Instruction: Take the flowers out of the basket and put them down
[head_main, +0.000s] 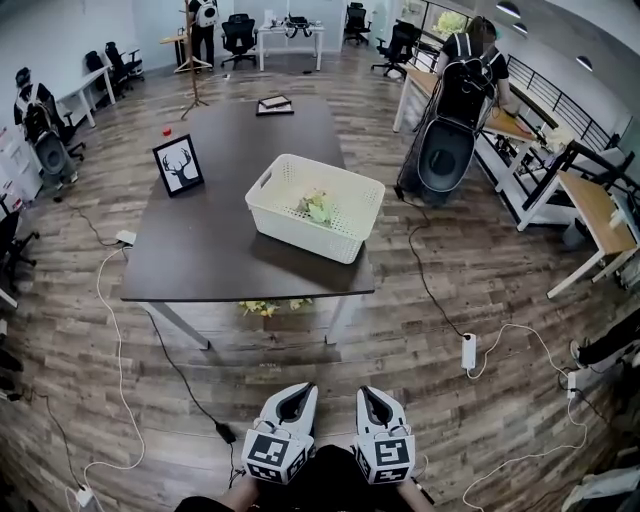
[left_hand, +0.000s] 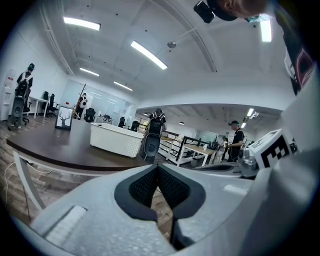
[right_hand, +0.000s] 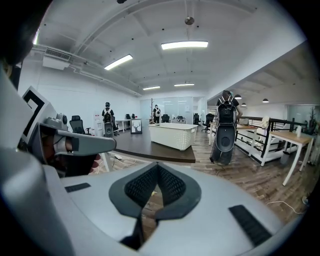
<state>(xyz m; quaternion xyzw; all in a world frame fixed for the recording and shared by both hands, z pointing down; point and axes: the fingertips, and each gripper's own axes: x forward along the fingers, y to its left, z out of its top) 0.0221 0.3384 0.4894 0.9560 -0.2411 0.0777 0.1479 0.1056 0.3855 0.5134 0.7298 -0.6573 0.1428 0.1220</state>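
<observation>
The flowers (head_main: 318, 206) are lying inside the white perforated basket (head_main: 345, 240), a small pale green and cream bunch resting on its bottom near the middle. The basket is standing on the dark counter (head_main: 210, 250), towards that counter's right side and turned at an angle to its edges. A framed deer picture (head_main: 178, 164) is standing upright on the counter's left part, well apart from the basket. Some loose blooms (head_main: 265, 308) are lying on the wooden floor (head_main: 430, 330) beneath the counter's near edge. We are holding the left tongs (head_main: 296, 397) and the right tongs (head_main: 372, 400) side by side at the bottom of the head view, over the floor and well apart from the counter. In each gripper view the ribbed pads are meeting at their tips, so both tongs are fully closed and are carrying nothing. Both are pointing towards the counter and the basket.
</observation>
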